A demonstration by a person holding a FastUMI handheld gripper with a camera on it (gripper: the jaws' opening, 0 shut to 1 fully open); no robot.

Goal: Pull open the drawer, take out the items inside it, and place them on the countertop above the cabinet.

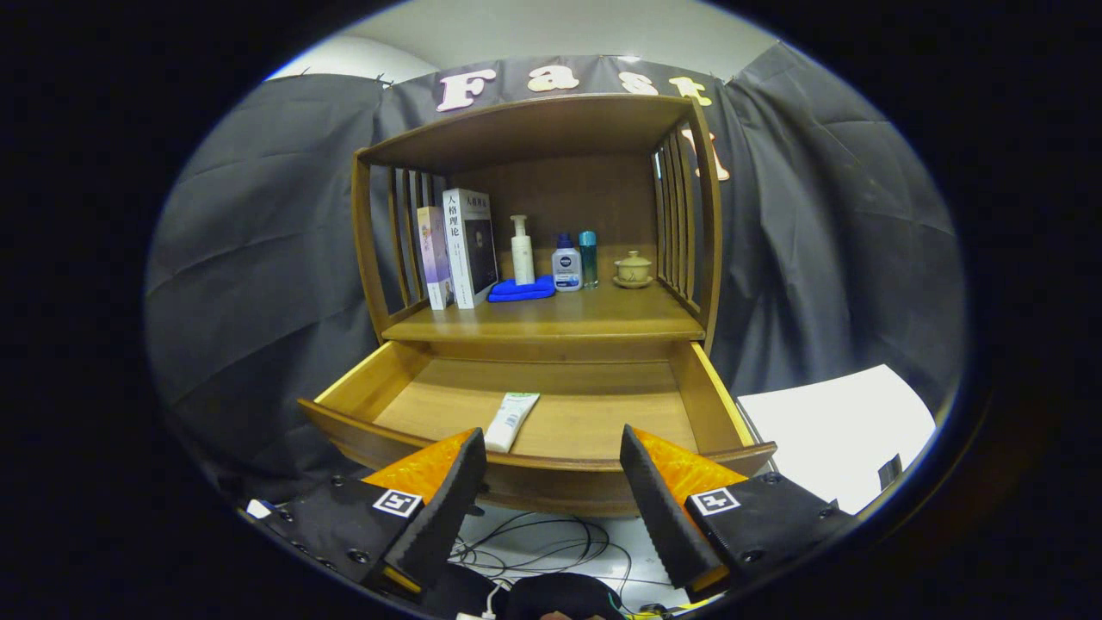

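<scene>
Gripper view: brown wooden cabinet with slatted sides, its wide wooden drawer pulled fully open. Spread wide and holding nothing, the gripper, fingers just short of the drawer's front rail. White flat tube lying near the front edge, left of centre, just beyond the left finger. Likely trouble: clipping the front rail on the way in, or pinching the slim tube off-centre and letting it slip. Crowded countertop above: two upright books, folded blue cloth, white pump bottle, two small bottles, lidded tan cup; bare front strip only.
</scene>
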